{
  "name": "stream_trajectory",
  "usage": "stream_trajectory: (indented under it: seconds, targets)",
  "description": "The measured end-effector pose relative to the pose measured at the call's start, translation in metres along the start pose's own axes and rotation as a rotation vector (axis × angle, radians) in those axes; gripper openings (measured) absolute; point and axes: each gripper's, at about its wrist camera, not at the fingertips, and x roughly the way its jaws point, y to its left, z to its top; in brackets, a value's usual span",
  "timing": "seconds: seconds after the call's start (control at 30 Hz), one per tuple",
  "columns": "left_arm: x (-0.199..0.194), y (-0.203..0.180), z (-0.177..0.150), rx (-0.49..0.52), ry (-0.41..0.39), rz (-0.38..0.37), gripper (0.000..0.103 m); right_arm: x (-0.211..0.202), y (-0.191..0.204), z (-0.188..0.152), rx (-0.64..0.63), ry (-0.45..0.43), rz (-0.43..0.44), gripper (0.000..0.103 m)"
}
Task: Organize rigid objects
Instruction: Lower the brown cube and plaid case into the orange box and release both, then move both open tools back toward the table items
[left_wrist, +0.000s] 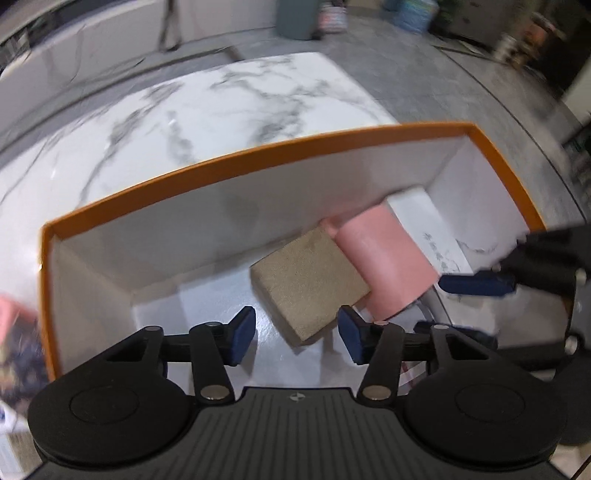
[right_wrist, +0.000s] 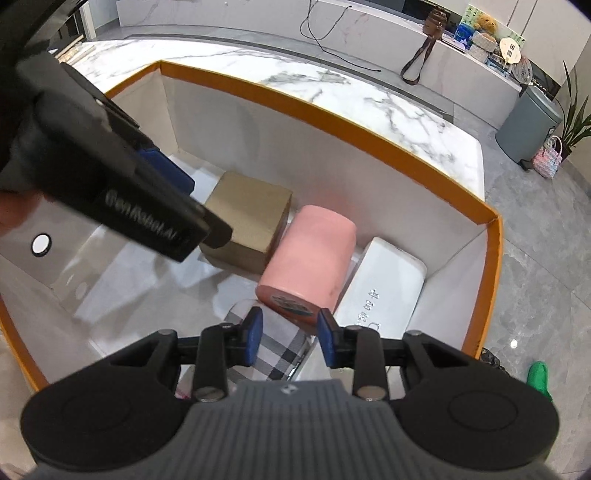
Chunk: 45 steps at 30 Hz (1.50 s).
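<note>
Inside, smooth pink cylinder (right_wrist: 308, 260) lies between matte tan block (right_wrist: 246, 218) and glossy white case (right_wrist: 384, 280).

Black plastic left gripper (left_wrist: 297, 334) and right gripper (right_wrist: 290, 341): blue pads (left_wrist: 243, 334), silver screws, ribbed grey housing, white "GenRobot.AI" lettering.

Grey stone-tile floor (right_wrist: 535, 280) glossy under overhead light, at three o'clock of a white marble-veined tabletop (right_wrist: 369, 99). At twelve o'clock, a long white marble counter (right_wrist: 332, 22) with a black cable (right_wrist: 325, 29) trailing over it and a brown bag (right_wrist: 430, 33) on top. At two o'clock, a grey-blue pedal bin (right_wrist: 528, 122), a pink woven basket (right_wrist: 548, 158) and a green potted plant (right_wrist: 576, 107).
</note>
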Motion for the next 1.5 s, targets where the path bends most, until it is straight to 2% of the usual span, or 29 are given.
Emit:
stream_trajectory:
  seconds: [0.07, 0.33, 0.53, 0.63, 0.7, 1.0, 1.07, 1.13, 1.23, 1.37, 1.5]
  targets:
    - [0.003, -0.002, -0.001, 0.035, -0.021, -0.023, 0.055, 0.002, -0.001, 0.001, 0.012, 0.002, 0.001, 0.032]
    - [0.004, -0.004, 0.004, 0.175, -0.081, -0.031, 0.055, 0.007, -0.007, 0.004, 0.091, 0.015, 0.028, 0.028]
    - [0.006, 0.000, 0.008, 0.148, -0.057, -0.040, 0.056, 0.010, -0.012, 0.008, 0.214, 0.016, 0.063, 0.023]
    - [0.002, -0.002, 0.002, 0.159, -0.055, -0.035, 0.061, 0.012, -0.015, 0.009, 0.290, 0.019, 0.117, 0.022]
    - [-0.002, -0.002, -0.001, 0.156, -0.051, -0.032, 0.061, 0.012, -0.010, 0.010, 0.286, 0.016, 0.108, 0.022]
    - [-0.060, 0.000, -0.020, 0.160, -0.130, -0.052, 0.061, -0.015, 0.013, 0.013, 0.246, -0.014, 0.066, 0.024]
    - [-0.081, 0.005, -0.026, 0.154, -0.166, -0.055, 0.060, -0.026, 0.016, 0.013, 0.249, -0.037, 0.069, 0.035]
    - [-0.103, 0.013, -0.033, 0.143, -0.205, -0.060, 0.059, -0.039, 0.026, 0.014, 0.235, -0.068, 0.066, 0.037]
    - [-0.134, 0.029, -0.046, 0.110, -0.238, -0.024, 0.059, -0.055, 0.042, 0.022, 0.195, -0.133, 0.069, 0.037]
    - [-0.168, 0.062, -0.067, 0.053, -0.271, 0.063, 0.059, -0.076, 0.076, 0.036, 0.130, -0.242, 0.083, 0.046]
    - [-0.191, 0.104, -0.091, -0.027, -0.284, 0.144, 0.059, -0.083, 0.115, 0.057, 0.049, -0.289, 0.123, 0.047]
